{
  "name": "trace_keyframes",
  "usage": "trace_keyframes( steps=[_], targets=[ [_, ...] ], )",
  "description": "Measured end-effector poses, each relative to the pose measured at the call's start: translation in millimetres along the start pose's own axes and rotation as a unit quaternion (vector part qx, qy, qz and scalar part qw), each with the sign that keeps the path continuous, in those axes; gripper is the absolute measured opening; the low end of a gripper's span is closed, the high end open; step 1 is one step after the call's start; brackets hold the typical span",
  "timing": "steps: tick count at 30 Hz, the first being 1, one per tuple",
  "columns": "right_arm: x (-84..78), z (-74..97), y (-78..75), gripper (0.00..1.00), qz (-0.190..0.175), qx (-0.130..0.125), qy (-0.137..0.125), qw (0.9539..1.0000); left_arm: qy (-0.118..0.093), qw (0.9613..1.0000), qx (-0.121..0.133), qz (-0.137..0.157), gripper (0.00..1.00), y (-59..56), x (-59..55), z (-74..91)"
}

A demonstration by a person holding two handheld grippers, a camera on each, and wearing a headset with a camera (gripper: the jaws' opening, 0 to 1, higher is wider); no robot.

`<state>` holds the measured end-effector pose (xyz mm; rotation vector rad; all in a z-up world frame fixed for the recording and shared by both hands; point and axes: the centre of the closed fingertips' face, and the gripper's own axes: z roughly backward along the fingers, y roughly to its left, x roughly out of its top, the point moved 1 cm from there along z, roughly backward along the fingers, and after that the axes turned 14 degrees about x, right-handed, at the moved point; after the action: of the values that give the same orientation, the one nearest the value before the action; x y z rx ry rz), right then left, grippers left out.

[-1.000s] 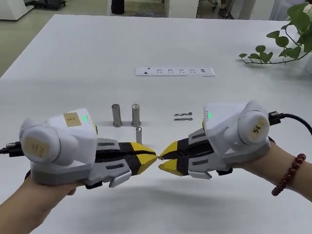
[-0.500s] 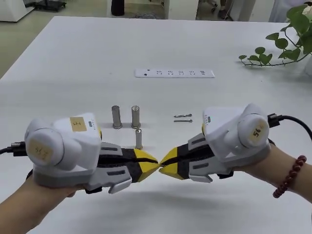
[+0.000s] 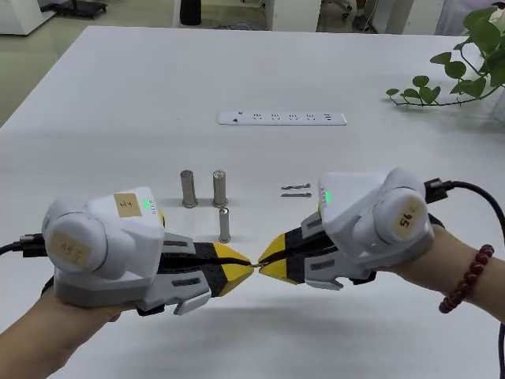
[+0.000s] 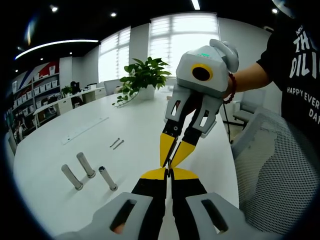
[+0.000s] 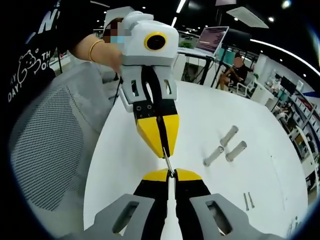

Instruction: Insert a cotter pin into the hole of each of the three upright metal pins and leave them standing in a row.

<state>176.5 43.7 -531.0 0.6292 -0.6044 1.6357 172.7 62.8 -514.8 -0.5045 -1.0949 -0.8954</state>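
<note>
Starting with the head view, the left tool and the right tool are seen tip to tip above the white surface, each with its jaws pressed together. Three metal pins stand upright just behind them, two side by side and one nearer. Two loose cotter pins lie to their right. In the left gripper view, the closed tips are met point to point. In the right gripper view, a thin cotter pin is seen pinched by both tools, bridging their tips.
</note>
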Motion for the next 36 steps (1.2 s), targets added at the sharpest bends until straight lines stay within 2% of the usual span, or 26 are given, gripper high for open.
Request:
trace_keyframes(
  steps=[12, 14, 17, 21, 24, 32, 36],
  targets=[
    [-6.2, -1.7, -4.6, 0.00, 0.020, -0.006, 0.036, 0.9991, 0.005, 0.9997, 0.022, -0.011, 0.00, 2.9, -3.2, -6.5],
    [-8.4, -1.1, -7.3, 0.00, 0.019, -0.011, 0.041, 0.9989, 0.006, 0.9992, 0.038, -0.012, 0.02, 8.2, -4.2, -7.9],
    [-12.4, 0.9, -12.1, 0.00, 0.015, -0.019, 0.050, 0.9985, 0.004, 0.9982, 0.059, -0.015, 0.10, 14.3, -5.5, -8.8],
    [-17.5, 3.2, -19.5, 0.00, 0.008, -0.029, 0.062, 0.9976, 0.011, 0.9968, 0.079, -0.004, 0.13, 19.4, -10.8, -10.7],
    [-20.7, 5.1, -27.8, 0.00, 0.000, -0.043, 0.067, 0.9968, 0.012, 0.9943, 0.106, 0.010, 0.16, 25.2, -13.8, -12.9],
    [-25.2, 7.7, -48.1, 0.00, -0.014, -0.066, 0.078, 0.9946, 0.011, 0.9911, 0.130, 0.024, 0.23, 34.2, -19.3, -16.8],
    [-27.8, 7.4, -57.2, 0.00, -0.019, -0.077, 0.081, 0.9935, 0.013, 0.9879, 0.152, 0.027, 0.24, 42.2, -21.5, -17.7]
  ],
)
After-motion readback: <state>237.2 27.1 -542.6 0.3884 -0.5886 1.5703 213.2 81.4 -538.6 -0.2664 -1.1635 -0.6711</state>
